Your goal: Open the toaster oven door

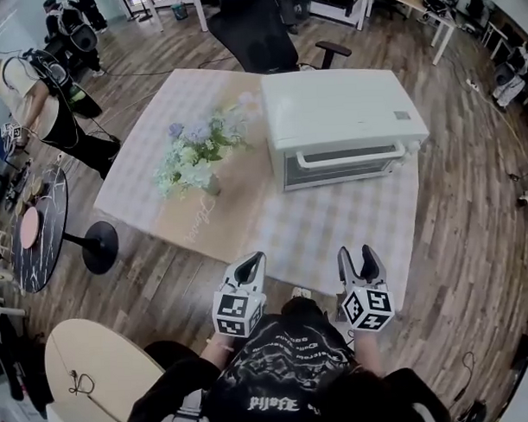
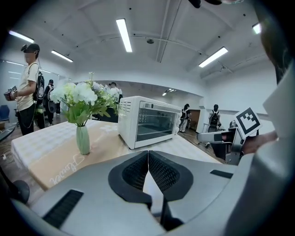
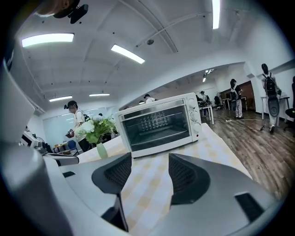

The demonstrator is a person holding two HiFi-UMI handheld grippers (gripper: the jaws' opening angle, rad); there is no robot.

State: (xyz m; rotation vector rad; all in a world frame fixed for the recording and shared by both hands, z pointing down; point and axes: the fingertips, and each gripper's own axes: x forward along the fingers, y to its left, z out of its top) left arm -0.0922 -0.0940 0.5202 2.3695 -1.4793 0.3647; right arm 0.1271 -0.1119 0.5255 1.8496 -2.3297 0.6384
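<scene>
Closest in, at 6 o'clock of the head view, the left tongs [image 1: 253, 263] and right tongs [image 1: 356, 261] hover above the person's dark shirt [image 1: 287, 369], short of the worktop [image 1: 334, 234]'s near edge. Left tongs are pressed together on nothing; right tongs stand apart, empty. At 1 o'clock on the worktop sits the toaster oven [image 1: 338, 108], well apart from both, its door [image 1: 342, 167] upright and shut, a bar handle [image 1: 348, 153] across its upper edge. A vase of flowers [image 1: 195, 156] stands at the oven's 9 o'clock.

By my reading nothing of the task is done yet: reaching in, taking the handle and swinging the door down are all left.

Head view alone shows the oven's roof and the gap to the tongs. The right gripper view adds the knobs [image 3: 199, 117] at the door's 3 o'clock and a rack [image 3: 156, 122] behind the glass. The left gripper view catches the other gripper's marker cube [image 2: 247, 120].
</scene>
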